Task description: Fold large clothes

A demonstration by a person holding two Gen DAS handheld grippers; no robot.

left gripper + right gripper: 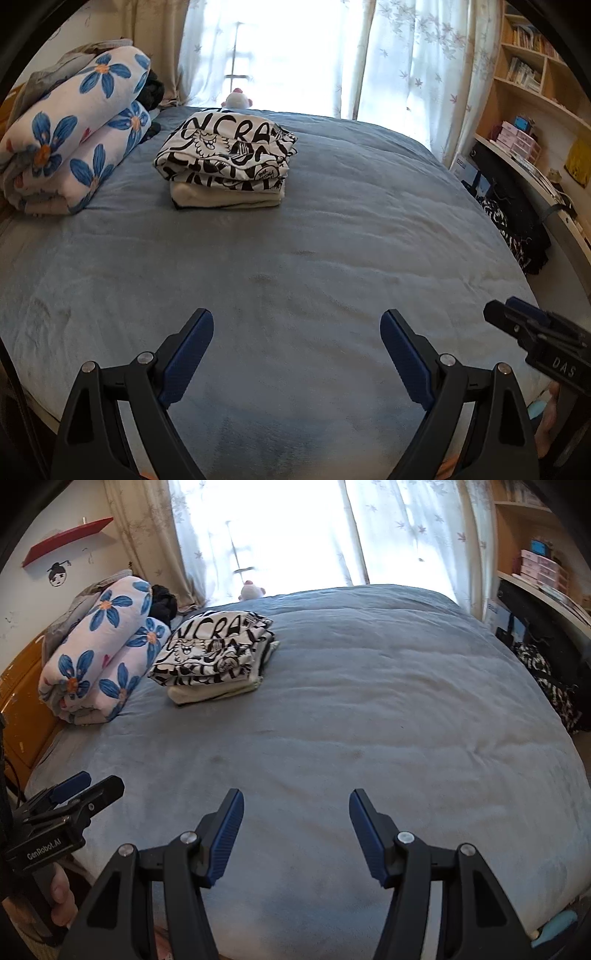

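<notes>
- Left gripper [297,332]: jaws spread wide, nothing between the blue pads [188,356], hovering over bare blanket near the bed's front edge.
- Right gripper [296,812]: jaws apart, narrower gap than the left, also empty, over the same front stretch of the bed.
- Each gripper shows in the other's view: the right one at the right edge of the left wrist view, the left one at the lower left of the right wrist view, with the person's hand [61,897] on its handle.
- Folded black-and-white printed garment [226,147] sits on top of a folded cream one [225,194], a neat stack on the far left part of the blue blanket [332,240], well apart from both grippers.
- Rolled floral quilt [74,129] lies just left of the stack, by the wall.
- Small plush toy [236,99] at the far edge of the bed, under the curtained window [295,44].
- Another black-and-white printed cloth [513,236] hangs off the right side, below the desk [535,177] and bookshelf [532,55].
</notes>
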